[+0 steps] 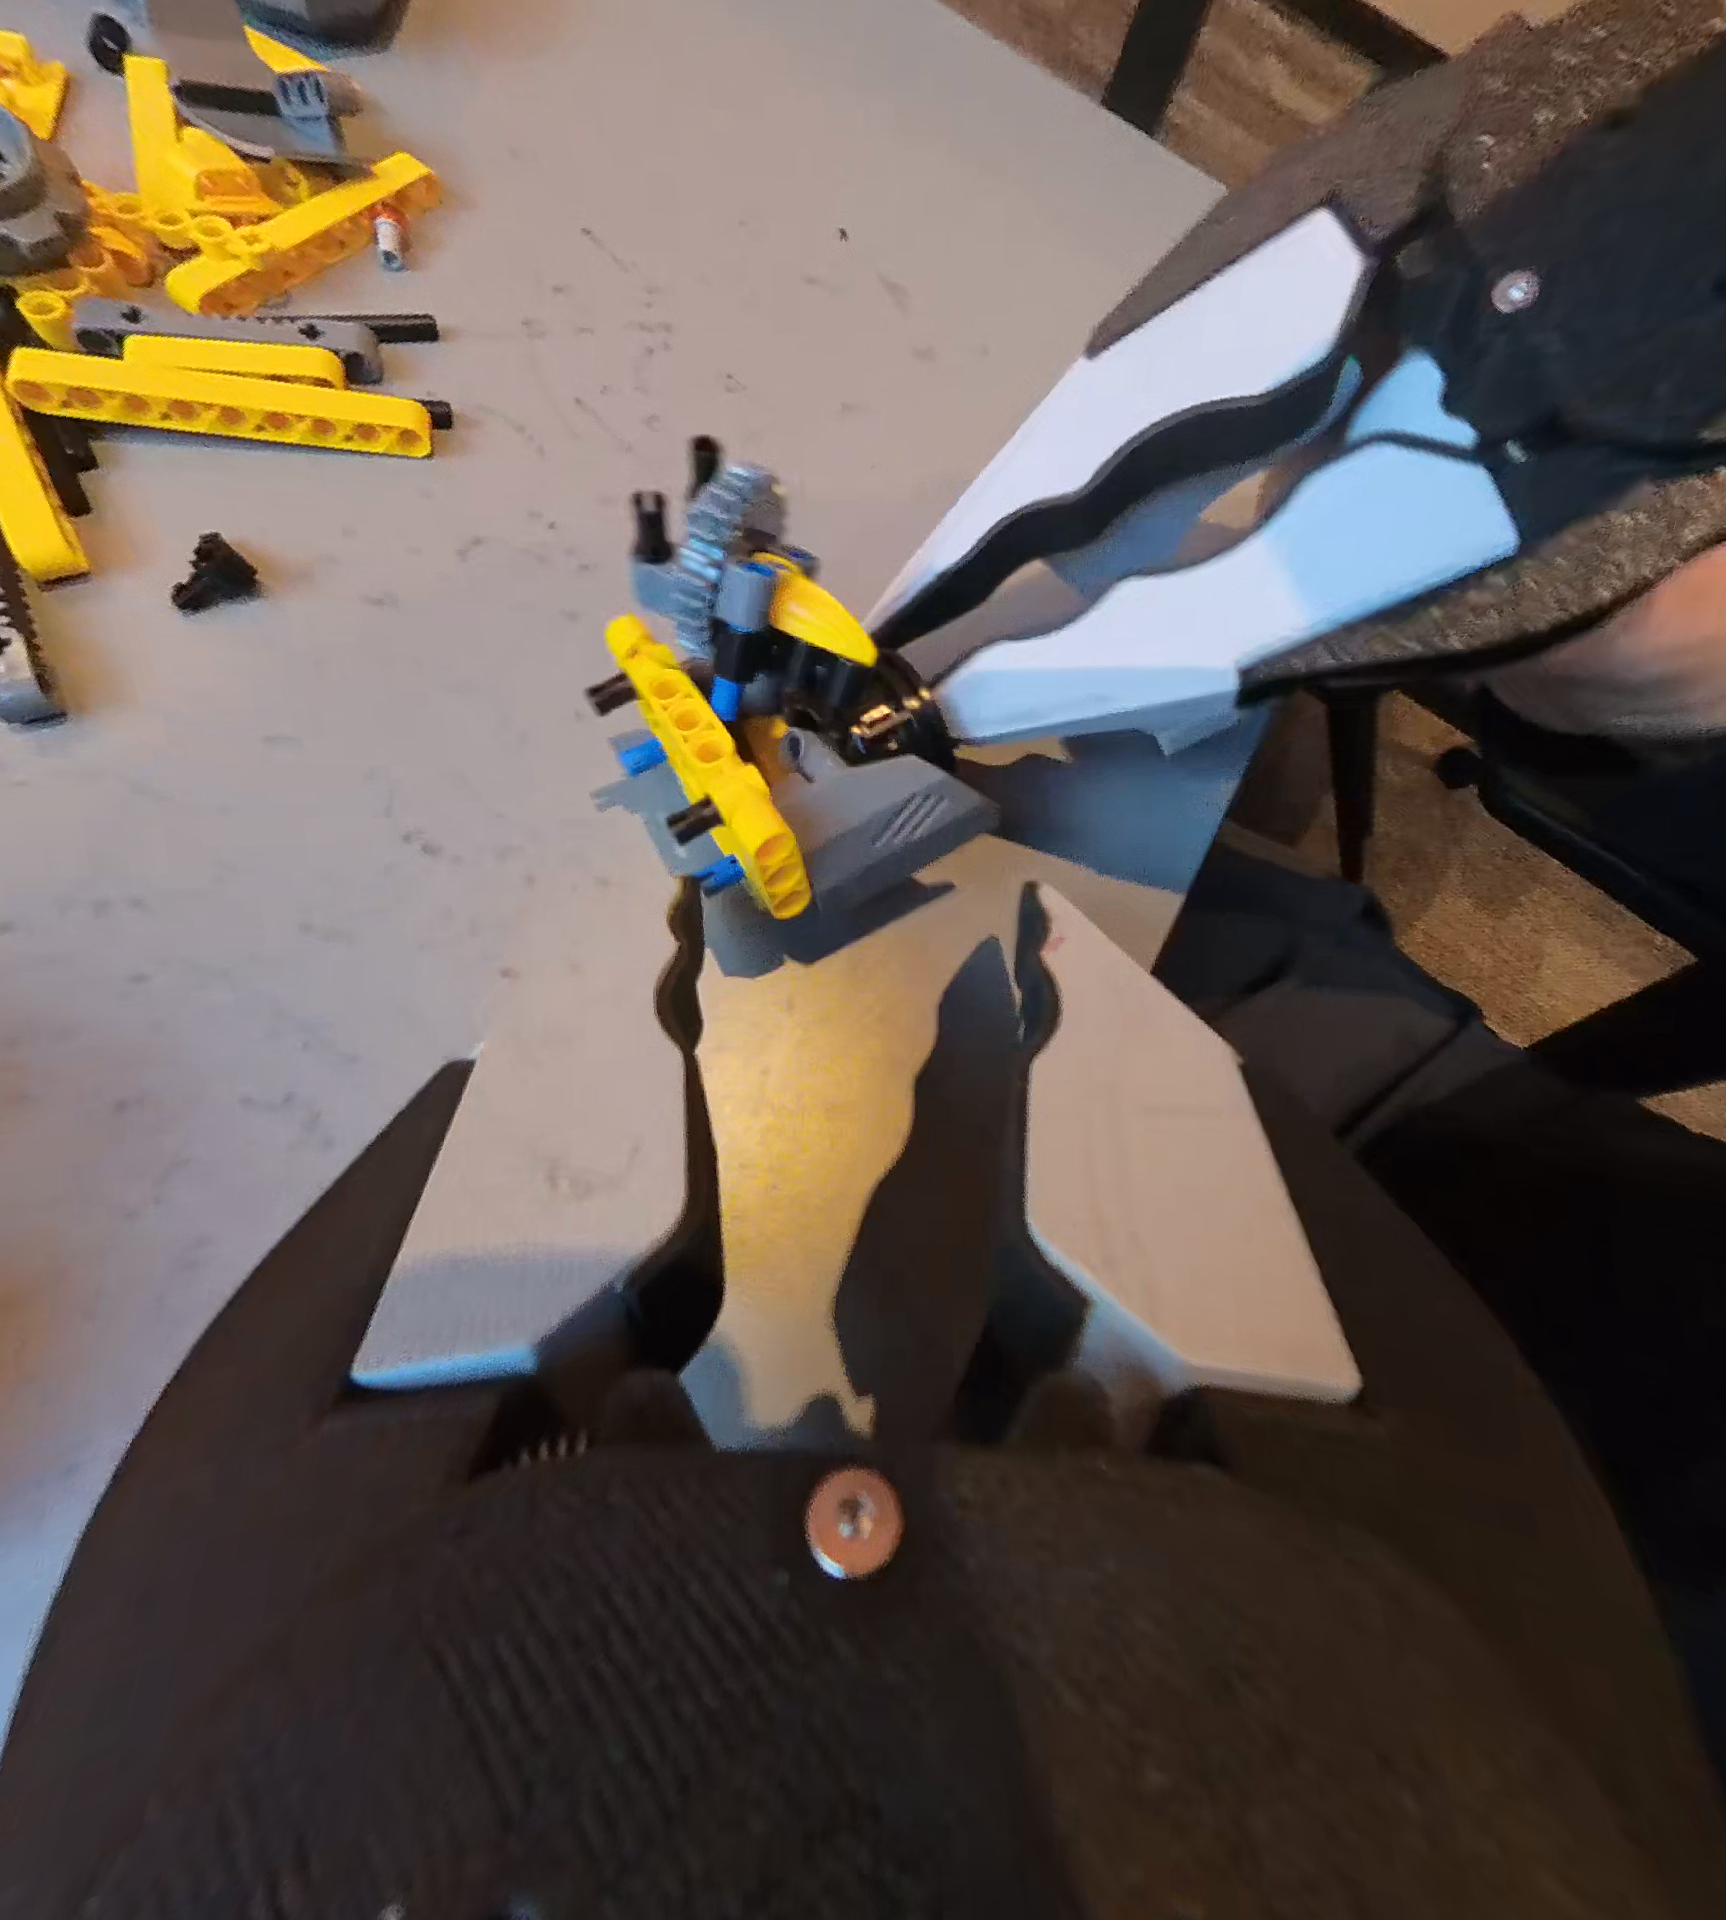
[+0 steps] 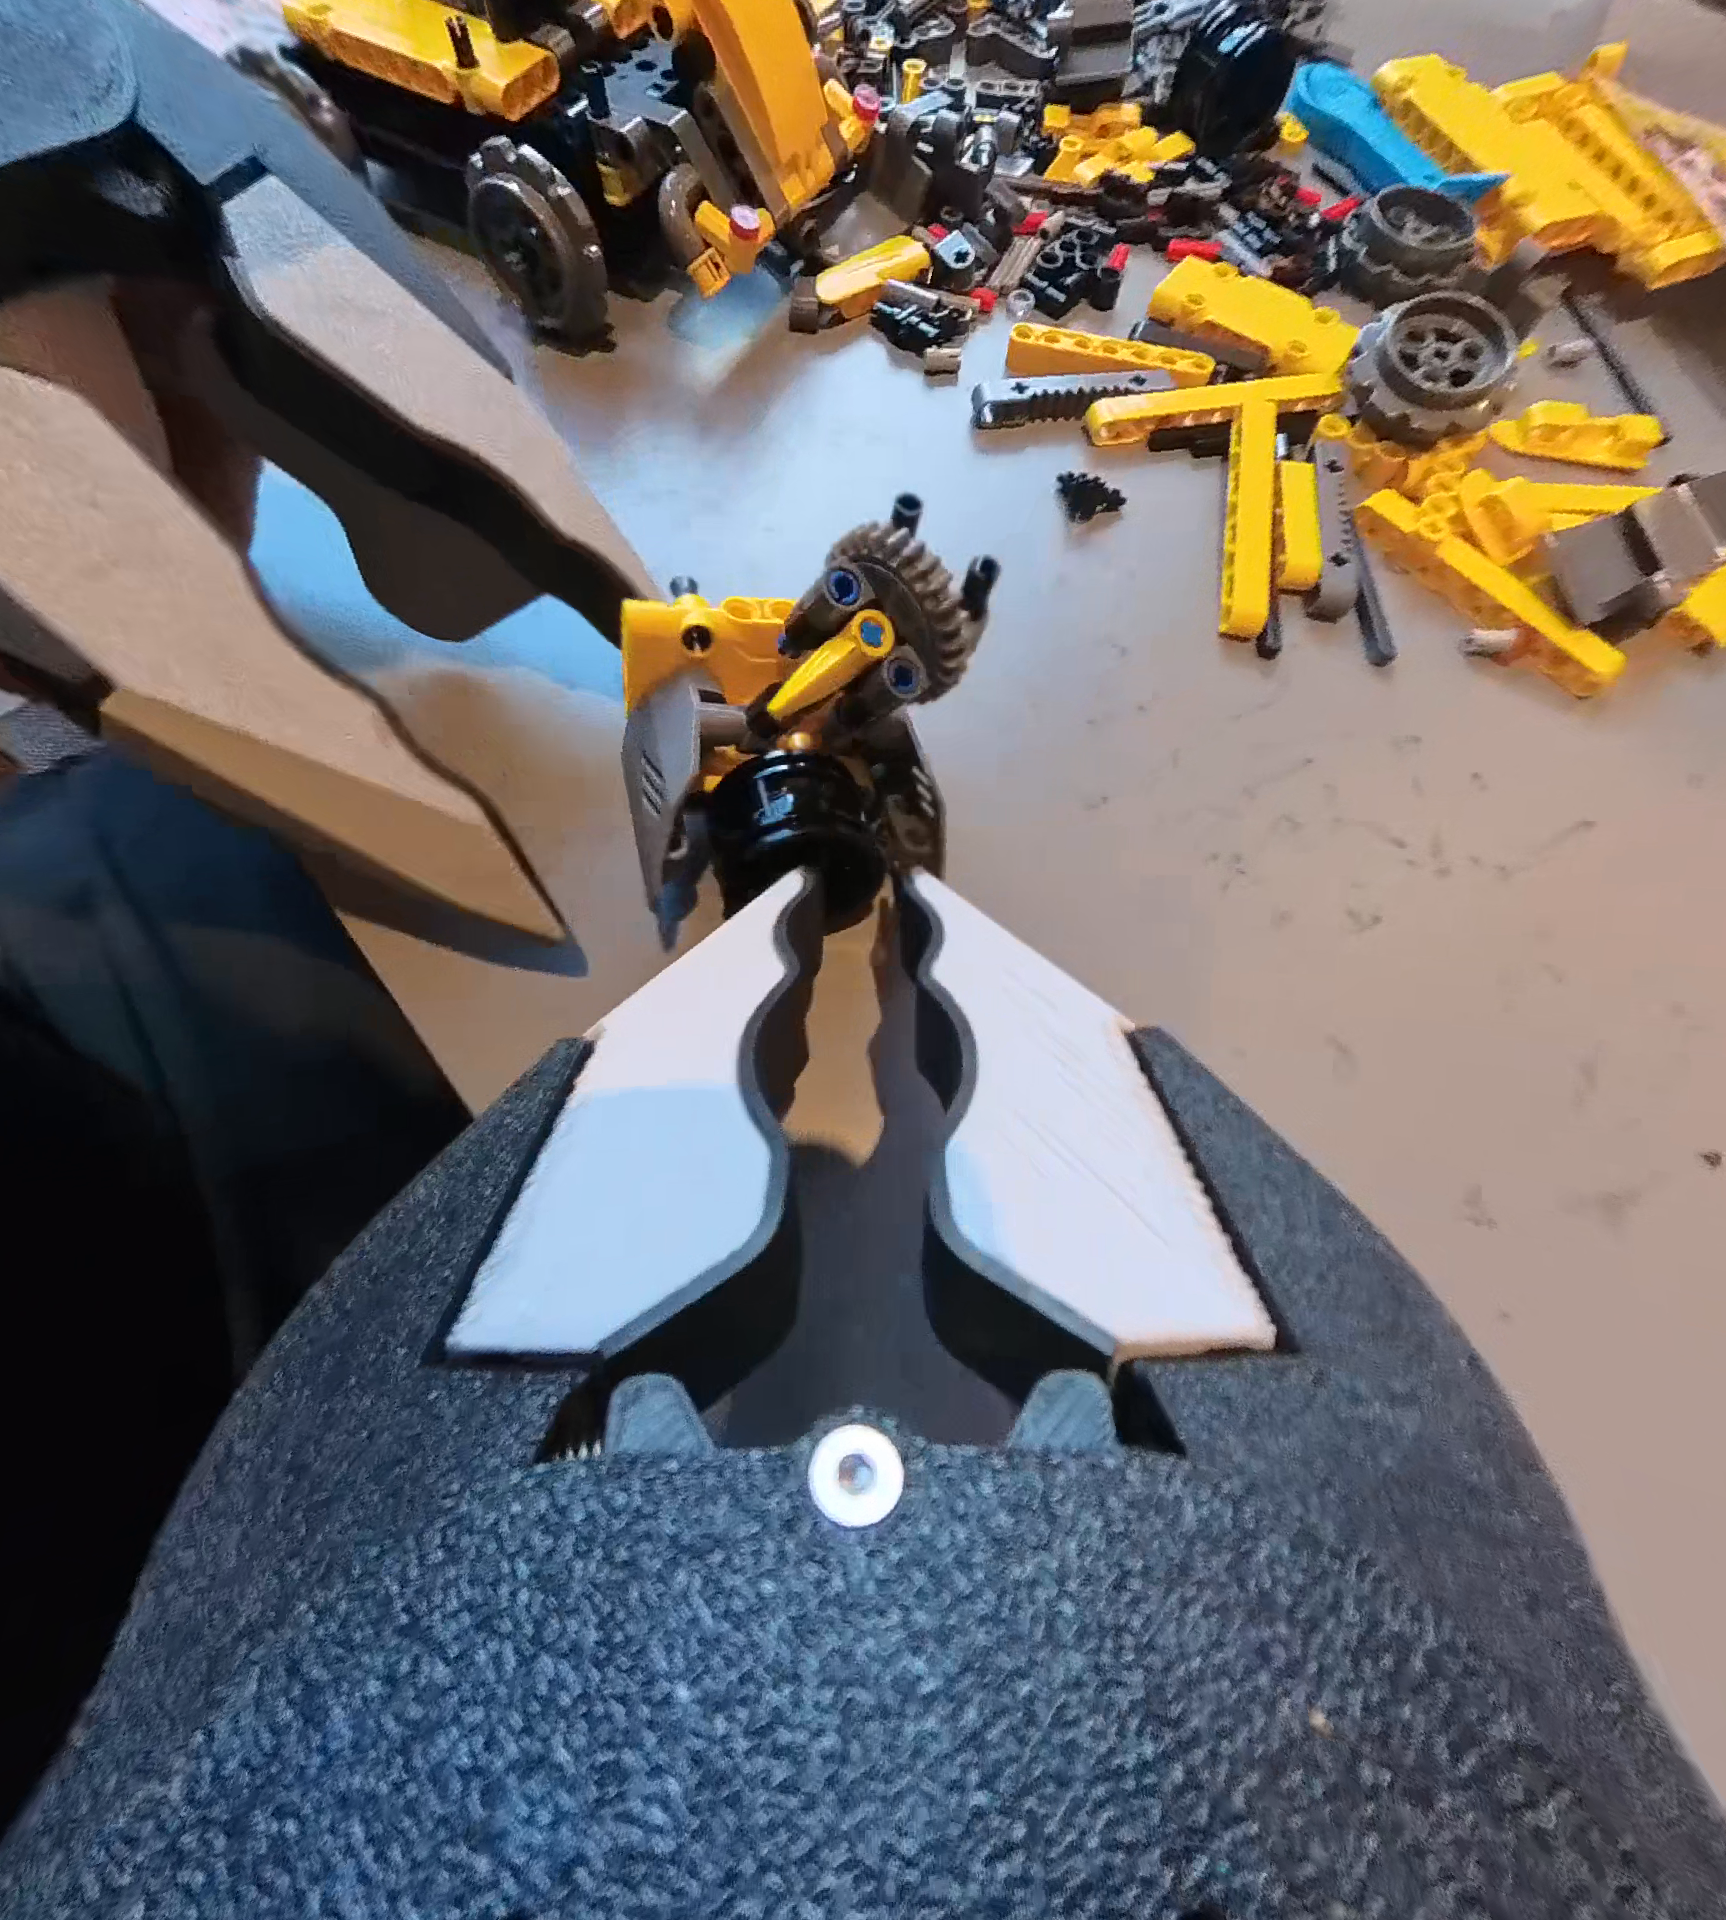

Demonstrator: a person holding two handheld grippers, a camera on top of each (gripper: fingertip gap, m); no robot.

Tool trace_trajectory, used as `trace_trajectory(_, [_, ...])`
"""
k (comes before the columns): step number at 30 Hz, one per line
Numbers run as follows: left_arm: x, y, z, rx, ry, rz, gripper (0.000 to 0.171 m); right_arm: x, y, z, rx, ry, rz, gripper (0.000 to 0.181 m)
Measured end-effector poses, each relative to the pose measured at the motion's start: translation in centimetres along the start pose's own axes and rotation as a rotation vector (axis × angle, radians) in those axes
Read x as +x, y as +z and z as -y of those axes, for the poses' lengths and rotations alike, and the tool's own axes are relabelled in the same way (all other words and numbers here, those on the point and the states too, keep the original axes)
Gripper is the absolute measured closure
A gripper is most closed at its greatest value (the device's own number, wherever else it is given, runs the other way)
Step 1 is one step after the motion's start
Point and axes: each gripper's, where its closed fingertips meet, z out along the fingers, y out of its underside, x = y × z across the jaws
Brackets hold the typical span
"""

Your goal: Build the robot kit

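Note:
A small brick assembly (image 1: 734, 707) with a yellow holed beam, a grey gear, blue pins and a grey panel is held just above the grey table (image 1: 319, 935). My right gripper (image 2: 854, 883) is shut on the assembly's black round part (image 2: 786, 821). It also shows in the left wrist view (image 1: 911, 675), coming in from the right. My left gripper (image 1: 859, 904) is open, its fingertips on either side of the grey panel (image 1: 890, 831). One tip touches the assembly's grey edge. The left gripper shows in the right wrist view (image 2: 599, 764), jaws apart beside the assembly (image 2: 786, 665).
Loose yellow beams (image 1: 215, 416), grey toothed racks and a grey wheel (image 2: 1441, 364) lie scattered at the back. A partly built yellow vehicle (image 2: 578, 135) stands far back. A small black connector (image 1: 213, 571) lies alone. The table edge (image 1: 1202, 779) is close on the right. Some 4 cm of space lies between my two pairs of fingers. My left tips are roughly 11 cm from the small black connector (image 1: 213, 571). Look for it in the right wrist view (image 2: 1081, 485) too.

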Motion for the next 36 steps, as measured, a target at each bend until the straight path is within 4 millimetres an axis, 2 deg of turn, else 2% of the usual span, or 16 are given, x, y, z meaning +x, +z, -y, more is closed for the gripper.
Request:
trace_trajectory(2, [0.5, -0.4, -0.2, -0.007, 0.032, -0.014, 0.117, 0.2, 0.0, -0.3, -0.038, 0.02, 0.018, 0.166])
trace_trajectory(5, [0.5, -1.8, -0.7, -0.016, 0.086, -0.009, 0.117, 1.1, -1.1, -1.0, -0.054, -0.056, -0.025, 0.163])
trace_trajectory(7, [-0.6, -3.1, -0.5, -0.013, 0.149, 0.034, 0.116, 0.6, -2.0, -1.0, -0.017, -0.109, -0.002, 0.156])
trace_trajectory(9, [-1.7, -3.9, 0.9, -0.004, 0.227, 0.059, 0.11, -0.5, -2.8, -0.4, 0.047, -0.154, 0.028, 0.156])
trace_trajectory(13, [-2.8, -2.4, 3.4, -0.09, 0.374, 0.004, 0.096, -2.4, -3.1, 0.7, 0.099, -0.213, 0.027, 0.158])
trace_trajectory(16, [-1.6, -1.1, 2.1, -0.25, 0.468, -0.169, 0.087, -2.9, -3.0, 0.9, 0.099, -0.279, -0.026, 0.162])
trace_trajectory(20, [-2.6, -1.2, 1.0, -0.339, 0.631, -0.172, 0.084, -3.0, -3.0, 0.3, 0.083, -0.305, -0.037, 0.163])
trace_trajectory(24, [-1.5, -0.2, 0.0, -0.355, 0.616, -0.288, 0.089, -4.2, -2.7, 0.7, 0.112, -0.302, 0.02, 0.161])
trace_trajectory(26, [-1.9, 0.4, -0.7, -0.378, 0.613, -0.27, 0.105, -4.4, -2.2, 0.7, 0.102, -0.301, 0.018, 0.161])
trace_trajectory(33, [-1.6, 0.6, -1.0, -0.345, 0.513, -0.202, 0.106, -4.7, -1.2, 0.0, 0.059, -0.265, 0.053, 0.163])
trace_trajectory(36, [-1.3, 0.7, -0.9, -0.333, 0.483, -0.188, 0.106, -4.1, -1.2, 0.1, 0.075, -0.326, -0.006, 0.174])
